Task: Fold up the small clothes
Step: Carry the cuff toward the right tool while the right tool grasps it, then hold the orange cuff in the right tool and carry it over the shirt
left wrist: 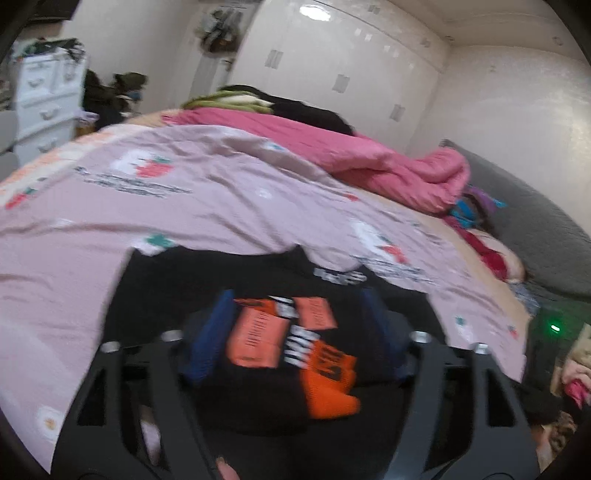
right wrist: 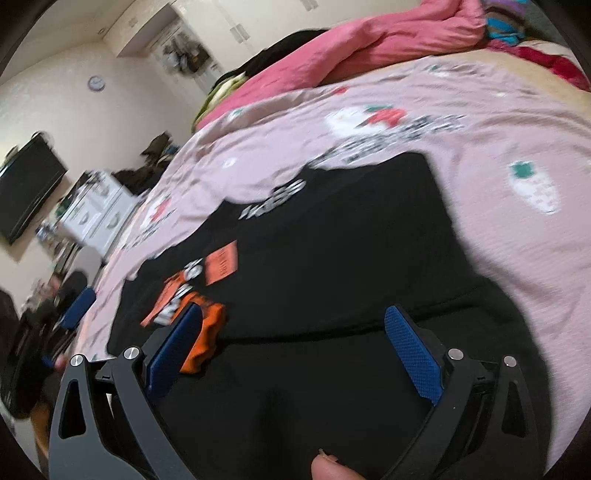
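A bed [left wrist: 92, 221] with pink strawberry-print sheet carries a black printed shirt [right wrist: 332, 266] and a rumpled pink quilt [left wrist: 369, 158].

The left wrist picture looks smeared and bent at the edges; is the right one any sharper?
Left wrist view: motion blur smears the black garment and its orange print; fisheye curves the bed; glare on the wardrobe. Right wrist view: equally bent, the sheet's print smeared, but the right gripper pads look crisp.

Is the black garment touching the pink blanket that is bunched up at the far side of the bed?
Apart. The left wrist view shows a wide strip of printed bedsheet between the black garment and the pink blanket.
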`<state>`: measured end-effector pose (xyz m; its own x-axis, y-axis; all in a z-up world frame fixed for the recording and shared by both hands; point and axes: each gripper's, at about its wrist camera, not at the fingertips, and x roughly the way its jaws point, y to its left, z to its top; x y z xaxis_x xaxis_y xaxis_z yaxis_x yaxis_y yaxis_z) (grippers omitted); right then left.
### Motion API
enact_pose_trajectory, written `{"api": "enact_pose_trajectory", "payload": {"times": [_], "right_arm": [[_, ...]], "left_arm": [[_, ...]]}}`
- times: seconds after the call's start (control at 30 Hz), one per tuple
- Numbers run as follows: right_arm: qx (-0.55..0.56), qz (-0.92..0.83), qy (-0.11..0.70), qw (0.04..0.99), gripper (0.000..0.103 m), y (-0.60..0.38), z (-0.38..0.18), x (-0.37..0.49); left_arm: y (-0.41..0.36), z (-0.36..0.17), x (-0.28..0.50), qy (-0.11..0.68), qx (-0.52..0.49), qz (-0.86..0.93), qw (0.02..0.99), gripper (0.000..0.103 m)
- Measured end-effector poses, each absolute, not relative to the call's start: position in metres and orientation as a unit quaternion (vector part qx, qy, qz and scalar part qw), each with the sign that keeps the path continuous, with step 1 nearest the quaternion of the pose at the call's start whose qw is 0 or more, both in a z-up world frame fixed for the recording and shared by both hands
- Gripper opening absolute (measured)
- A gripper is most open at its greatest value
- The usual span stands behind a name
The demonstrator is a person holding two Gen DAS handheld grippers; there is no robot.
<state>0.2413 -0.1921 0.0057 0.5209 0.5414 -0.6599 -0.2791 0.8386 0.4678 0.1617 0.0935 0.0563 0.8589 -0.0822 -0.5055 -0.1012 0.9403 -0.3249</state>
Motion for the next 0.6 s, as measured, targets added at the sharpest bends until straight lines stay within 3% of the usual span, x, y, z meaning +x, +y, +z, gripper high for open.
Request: {"api": "enact_pose_trajectory", "payload": {"times": [0.1, 0.2, 0.3, 0.37, 0.47, 0.53, 0.6], "right_arm": [[0.125, 0.264, 0.428, 0.855, 0.098, -0.164, 0.010, 0.240], [0.075, 0.274, 0.433, 0.856, 0.098, -0.128, 0.008, 0.243], [0.061, 0.274, 0.451, 0.847, 0.083, -0.110, 0.000, 0.250], [0.065, 0.277, 0.471, 0.835, 0.081, -0.099, -0.009, 0.257], [0.069, 0.284, 0.483, 0.826, 0.063, -0.088, -0.016, 0.261], [0.062, 0.286, 0.479, 0.827, 0.045, -0.081, -0.017, 0.259], [0.057, 0.286, 0.470, 0.833, 0.039, -0.076, -0.013, 0.255]], "left_arm": [[0.110, 0.051, 0.167, 0.287, -0.158, 0.054, 0.943, 0.093], [0.127, 0.045, 0.170, 0.302, -0.165, 0.078, 0.936, 0.094], [0.139, 0.044, 0.168, 0.303, -0.176, 0.088, 0.932, 0.094], [0.146, 0.043, 0.167, 0.305, -0.181, 0.092, 0.931, 0.094], [0.158, 0.042, 0.166, 0.306, -0.194, 0.099, 0.927, 0.094], [0.168, 0.042, 0.164, 0.304, -0.210, 0.102, 0.923, 0.094], [0.176, 0.042, 0.162, 0.302, -0.220, 0.108, 0.921, 0.094]]}}
